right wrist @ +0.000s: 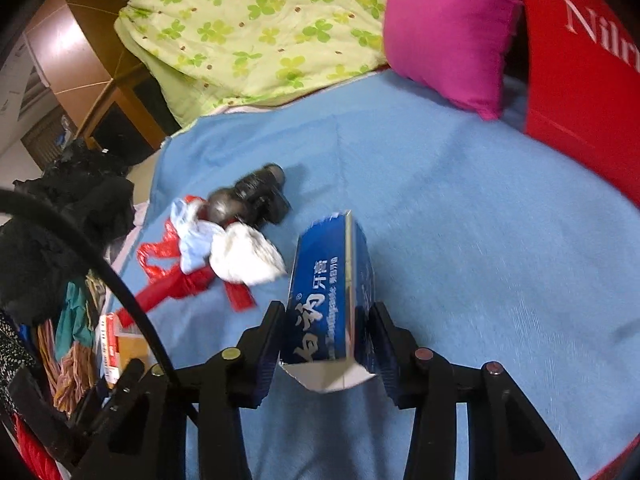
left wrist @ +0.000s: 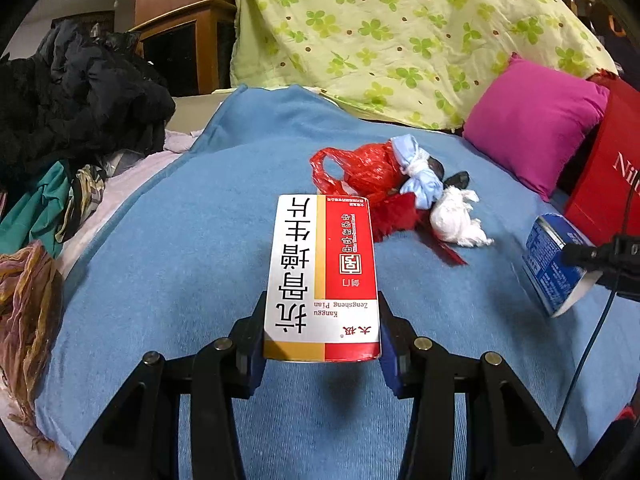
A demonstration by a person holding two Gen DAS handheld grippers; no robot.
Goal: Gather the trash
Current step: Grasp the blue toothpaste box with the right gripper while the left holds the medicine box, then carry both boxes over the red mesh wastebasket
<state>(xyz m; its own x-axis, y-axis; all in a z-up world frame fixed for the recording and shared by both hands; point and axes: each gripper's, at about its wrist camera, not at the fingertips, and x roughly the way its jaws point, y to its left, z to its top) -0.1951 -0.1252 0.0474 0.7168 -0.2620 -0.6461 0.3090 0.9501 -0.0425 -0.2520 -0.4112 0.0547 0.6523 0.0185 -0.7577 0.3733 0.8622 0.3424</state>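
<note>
My left gripper (left wrist: 322, 312) is shut on a white, red and gold medicine box (left wrist: 324, 264), held flat above the blue blanket (left wrist: 180, 240). My right gripper (right wrist: 327, 312) is shut on a blue toothpaste box (right wrist: 328, 280) whose near end is open; the same box (left wrist: 552, 264) shows at the right edge of the left wrist view. Beyond both lies a small heap: a red plastic bag (left wrist: 360, 172), a light-blue mask (left wrist: 420, 188), a crumpled white tissue (left wrist: 456, 216) and a dark object (right wrist: 256, 192).
A green clover quilt (left wrist: 400, 32) lies at the back. A magenta pillow (left wrist: 536, 120) leans beside a red paper bag (left wrist: 600, 184) on the right. Black and coloured clothes (left wrist: 72, 104) pile up on the left, before a wooden cabinet (left wrist: 188, 36).
</note>
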